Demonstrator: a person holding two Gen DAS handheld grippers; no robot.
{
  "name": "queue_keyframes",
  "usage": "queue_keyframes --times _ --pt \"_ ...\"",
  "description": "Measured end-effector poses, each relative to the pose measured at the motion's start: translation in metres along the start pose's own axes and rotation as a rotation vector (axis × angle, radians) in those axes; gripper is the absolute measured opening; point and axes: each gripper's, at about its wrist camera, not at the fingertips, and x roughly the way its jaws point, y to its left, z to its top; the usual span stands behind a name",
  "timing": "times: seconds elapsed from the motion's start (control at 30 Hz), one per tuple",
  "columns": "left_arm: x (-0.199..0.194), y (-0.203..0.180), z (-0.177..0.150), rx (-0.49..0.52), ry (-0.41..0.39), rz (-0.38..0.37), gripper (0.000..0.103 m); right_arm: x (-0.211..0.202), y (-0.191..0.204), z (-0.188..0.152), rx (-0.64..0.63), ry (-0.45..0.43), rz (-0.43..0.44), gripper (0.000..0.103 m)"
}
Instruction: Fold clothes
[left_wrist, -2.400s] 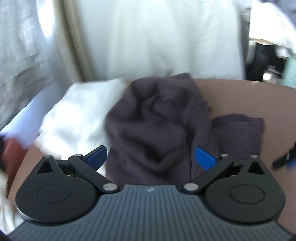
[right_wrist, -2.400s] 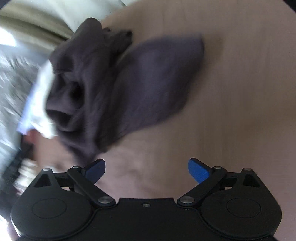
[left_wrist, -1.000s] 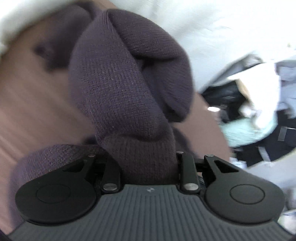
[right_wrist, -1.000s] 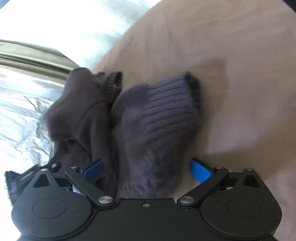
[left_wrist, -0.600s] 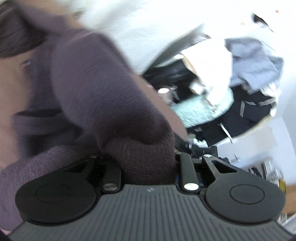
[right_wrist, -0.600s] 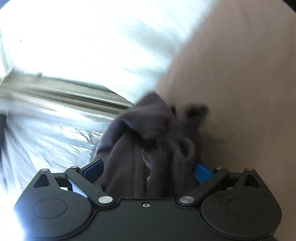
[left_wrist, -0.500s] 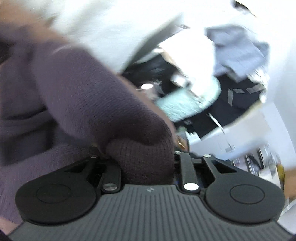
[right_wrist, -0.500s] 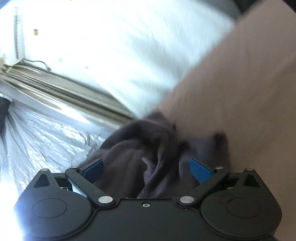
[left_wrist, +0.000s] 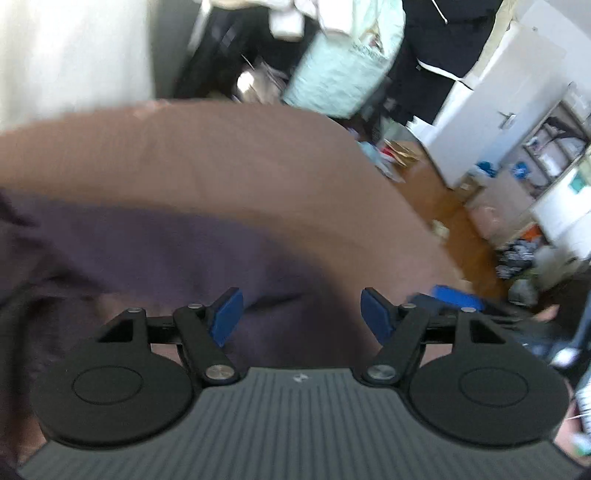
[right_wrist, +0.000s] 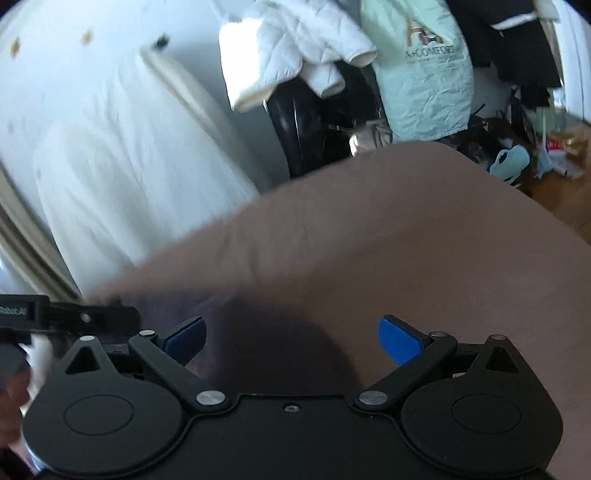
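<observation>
The left gripper (left_wrist: 301, 314) hangs above the brown table (left_wrist: 258, 162) with its jaws opening; the blue pads (left_wrist: 227, 315) stand apart with nothing pinched between them, though the dark purple knit garment (left_wrist: 147, 251) lies on the table beneath and in front of them; the garment spreads from the left edge of the left wrist view across towards the middle, blurred, its folds hard to make out, and it stops short of the table's far edge and its right-hand rounded edge, where bare brown surface shows; the right gripper (right_wrist: 291, 338) also has its fingers spread wide, the blue pads (right_wrist: 400, 341) well apart and gripping nothing; in the right wrist view a dark, blurred part of the same garment (right_wrist: 266, 343) lies on the table just ahead of and between the fingers, whether it touches them cannot be told; beyond it the table runs bare to its far edge; at the left edge of that view a black piece of the other gripper (right_wrist: 74, 317) juts in near the table's near-left side; past the table hang a white curtain (right_wrist: 122, 155), a white padded jacket (right_wrist: 291, 51), a pale green bag (right_wrist: 424, 70) and dark clothes (left_wrist: 443, 55); clutter lies on the wooden floor (left_wrist: 454, 218).
</observation>
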Motion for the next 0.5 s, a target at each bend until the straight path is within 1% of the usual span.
queue_keyframes --times 0.07,0.1,0.2,0.23,0.3,0.33,0.37,0.43,0.5 --pt "-0.032 0.022 -0.027 0.018 -0.096 0.101 0.07 -0.003 0.004 -0.005 -0.09 0.023 -0.013 0.102" --pt "-0.05 0.036 -0.042 0.024 -0.129 0.173 0.072 -0.002 0.01 -0.011 -0.152 0.026 -0.012 0.102" --pt "-0.082 0.081 -0.067 0.045 -0.204 0.448 0.077 0.005 0.036 -0.028 -0.294 0.055 0.016 0.102" --pt "-0.092 0.098 -0.075 0.048 -0.212 0.525 0.077 0.007 0.045 -0.033 -0.335 0.068 0.03 0.102" --pt "-0.106 0.134 -0.095 0.036 -0.176 0.625 0.077 0.008 0.061 -0.04 -0.377 0.097 0.092 0.102" --pt "-0.112 0.148 -0.106 0.015 -0.151 0.646 0.077 0.011 0.07 -0.045 -0.394 0.113 0.13 0.102" --pt "-0.119 0.159 -0.117 -0.008 -0.135 0.647 0.077 0.01 0.076 -0.05 -0.416 0.121 0.168 0.102" --pt "-0.129 0.173 -0.138 -0.046 -0.124 0.606 0.077 0.01 0.089 -0.06 -0.459 0.136 0.241 0.102" --pt "-0.129 0.184 -0.155 -0.08 -0.136 0.552 0.078 0.009 0.1 -0.068 -0.502 0.141 0.255 0.102"
